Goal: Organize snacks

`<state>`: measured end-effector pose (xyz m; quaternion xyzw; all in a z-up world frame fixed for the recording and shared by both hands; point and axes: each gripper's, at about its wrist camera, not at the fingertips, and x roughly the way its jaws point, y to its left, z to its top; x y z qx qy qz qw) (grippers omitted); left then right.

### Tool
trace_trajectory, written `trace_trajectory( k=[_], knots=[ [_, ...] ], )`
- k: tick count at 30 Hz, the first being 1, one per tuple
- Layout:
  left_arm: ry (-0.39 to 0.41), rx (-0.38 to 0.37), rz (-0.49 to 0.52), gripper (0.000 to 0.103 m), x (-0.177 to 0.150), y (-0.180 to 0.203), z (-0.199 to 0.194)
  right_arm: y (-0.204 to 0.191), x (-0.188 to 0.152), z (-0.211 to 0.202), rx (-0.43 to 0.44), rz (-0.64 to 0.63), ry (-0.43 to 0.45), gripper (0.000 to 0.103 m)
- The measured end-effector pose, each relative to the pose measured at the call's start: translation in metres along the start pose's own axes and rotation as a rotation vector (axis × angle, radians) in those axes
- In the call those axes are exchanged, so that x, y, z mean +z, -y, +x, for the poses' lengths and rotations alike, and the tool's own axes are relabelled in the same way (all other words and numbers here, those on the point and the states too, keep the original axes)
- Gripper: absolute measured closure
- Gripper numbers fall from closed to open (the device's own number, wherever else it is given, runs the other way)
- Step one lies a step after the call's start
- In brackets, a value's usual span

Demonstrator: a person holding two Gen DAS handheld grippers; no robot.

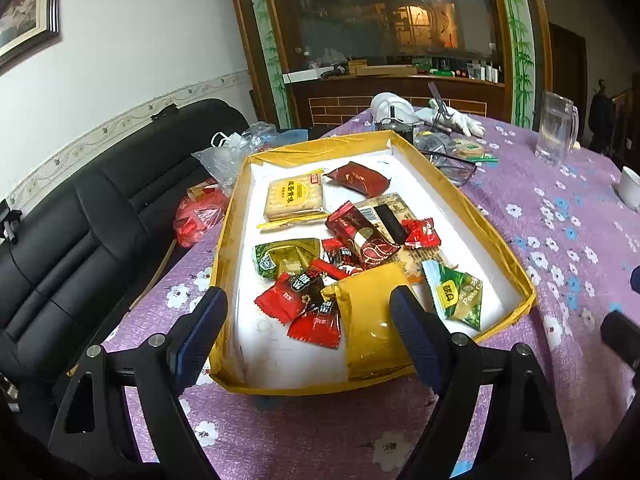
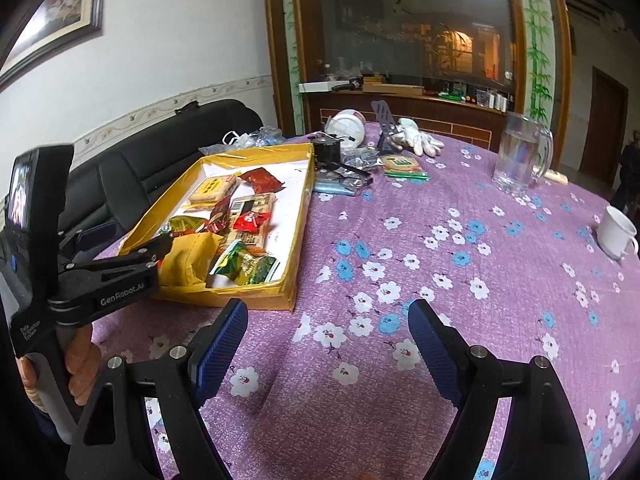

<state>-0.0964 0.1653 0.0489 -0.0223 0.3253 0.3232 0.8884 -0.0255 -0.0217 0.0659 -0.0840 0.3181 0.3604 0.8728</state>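
Observation:
A yellow box lid (image 1: 496, 248) with a white floor holds several wrapped snacks: a cracker pack (image 1: 294, 198), a dark red pouch (image 1: 358, 178), red candies (image 1: 298, 300), a green pea pack (image 1: 456, 294) and a yellow pouch (image 1: 370, 320). My left gripper (image 1: 308, 332) is open and empty, just above the box's near end. In the right wrist view the box (image 2: 298, 240) lies at left, with the left gripper (image 2: 120, 264) over its near corner. My right gripper (image 2: 328, 344) is open and empty over bare tablecloth to the right of the box. One snack pack (image 2: 402, 164) lies outside the box.
The table has a purple flowered cloth (image 2: 460, 300). A glass mug (image 2: 518, 156) and a white cup (image 2: 616, 232) stand at right. White gloves (image 2: 416, 140), glasses and clutter lie behind the box. A black sofa (image 1: 80, 220) and plastic bags (image 1: 200, 216) are at left.

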Motion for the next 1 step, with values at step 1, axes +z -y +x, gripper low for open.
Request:
trace_trajectory(
  k=[1],
  knots=[
    [0.001, -0.001, 0.023, 0.019, 0.0007, 0.0039, -0.0022, 0.0017, 0.0002, -0.0007, 0.0, 0.012, -0.003, 0.019]
  ],
)
